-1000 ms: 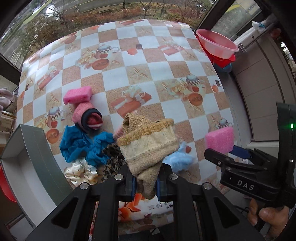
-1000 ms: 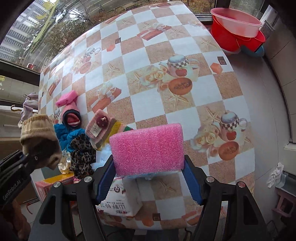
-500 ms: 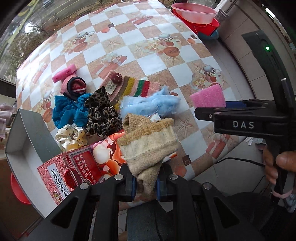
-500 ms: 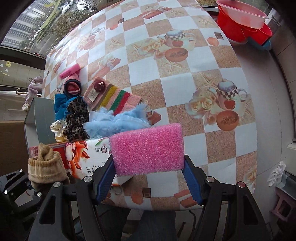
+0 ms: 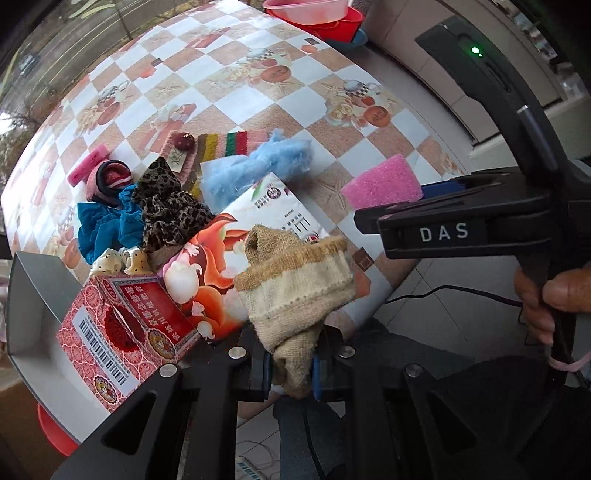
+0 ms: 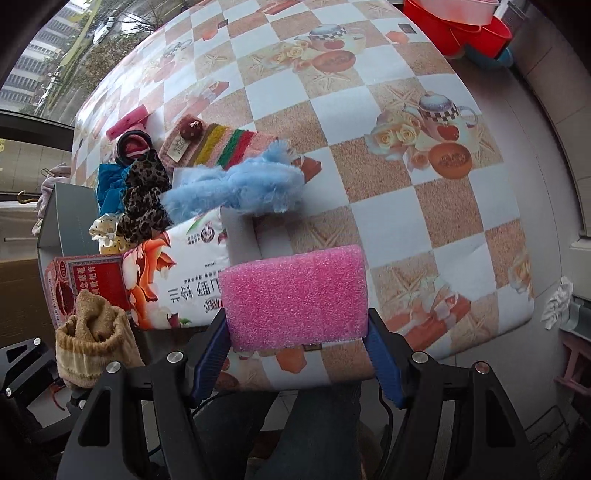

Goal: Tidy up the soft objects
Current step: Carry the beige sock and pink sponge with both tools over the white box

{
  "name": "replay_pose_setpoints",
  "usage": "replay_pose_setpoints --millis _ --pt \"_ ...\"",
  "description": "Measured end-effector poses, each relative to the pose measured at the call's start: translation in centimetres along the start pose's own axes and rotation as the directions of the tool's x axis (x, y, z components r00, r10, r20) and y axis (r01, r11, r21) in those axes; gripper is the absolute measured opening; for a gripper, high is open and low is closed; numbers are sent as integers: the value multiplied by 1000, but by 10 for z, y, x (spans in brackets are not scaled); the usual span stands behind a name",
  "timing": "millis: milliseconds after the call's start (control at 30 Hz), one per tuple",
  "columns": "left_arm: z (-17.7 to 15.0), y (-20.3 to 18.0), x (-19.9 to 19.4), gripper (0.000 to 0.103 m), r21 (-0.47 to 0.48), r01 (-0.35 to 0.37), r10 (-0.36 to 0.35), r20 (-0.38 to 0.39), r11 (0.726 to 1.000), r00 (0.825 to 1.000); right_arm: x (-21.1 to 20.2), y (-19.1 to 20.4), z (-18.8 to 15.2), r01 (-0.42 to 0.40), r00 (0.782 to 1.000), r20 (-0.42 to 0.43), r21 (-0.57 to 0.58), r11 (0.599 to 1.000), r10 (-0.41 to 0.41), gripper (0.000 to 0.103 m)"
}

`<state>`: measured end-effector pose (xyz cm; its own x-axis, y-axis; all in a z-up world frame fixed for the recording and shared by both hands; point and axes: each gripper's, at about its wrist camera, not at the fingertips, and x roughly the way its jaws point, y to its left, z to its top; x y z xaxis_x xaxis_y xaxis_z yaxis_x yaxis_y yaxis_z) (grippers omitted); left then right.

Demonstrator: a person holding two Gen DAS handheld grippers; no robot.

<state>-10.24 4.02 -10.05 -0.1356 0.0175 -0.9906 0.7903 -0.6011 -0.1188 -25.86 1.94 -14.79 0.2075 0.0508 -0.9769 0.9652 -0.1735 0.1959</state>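
Observation:
My left gripper [image 5: 290, 373] is shut on a tan knitted sock [image 5: 295, 288], held in the air off the table's near edge; the sock also shows in the right wrist view [image 6: 94, 339]. My right gripper [image 6: 297, 354] is shut on a pink sponge [image 6: 295, 297], also seen in the left wrist view [image 5: 382, 182], above the table's near edge. On the checked table [image 6: 388, 129] lie a blue fluffy piece [image 6: 236, 188], a striped knit cloth [image 6: 221, 146], a leopard scrunchie [image 6: 144, 192], blue cloth [image 5: 107, 225], a rolled pink sock [image 5: 109, 179] and a second pink sponge [image 5: 88, 166].
A grey open box [image 5: 33, 317] stands at the table's left end. A red carton [image 5: 122, 332] and a white printed pack [image 6: 184, 273] lie at the near edge. Red and pink basins [image 6: 469, 22] sit beyond the far right corner. The floor lies below me.
Both grippers have pulled back toward me and risen, each keeping its hold. The table's near edge, the red carton and the floor now show below them.

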Motion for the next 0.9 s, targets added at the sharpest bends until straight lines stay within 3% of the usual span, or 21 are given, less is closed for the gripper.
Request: replay_pose_setpoints --millis 200,400,667,900 --pt "-42 4 -9 17 108 40 -43 26 993 999 4 28 -45 30 1000 4 40 999 -30 71" --pt "-79 21 -21 17 126 38 -47 70 991 996 0 64 -73 51 998 33 -2 999 -51 71" --pt "-119 55 -45 17 58 25 -34 151 998 988 -17 115 -95 46 994 105 -145 988 -31 71" --pt "-153 104 -76 17 -129 10 24 257 992 966 -44 177 -102 53 979 202 -311 949 12 71"
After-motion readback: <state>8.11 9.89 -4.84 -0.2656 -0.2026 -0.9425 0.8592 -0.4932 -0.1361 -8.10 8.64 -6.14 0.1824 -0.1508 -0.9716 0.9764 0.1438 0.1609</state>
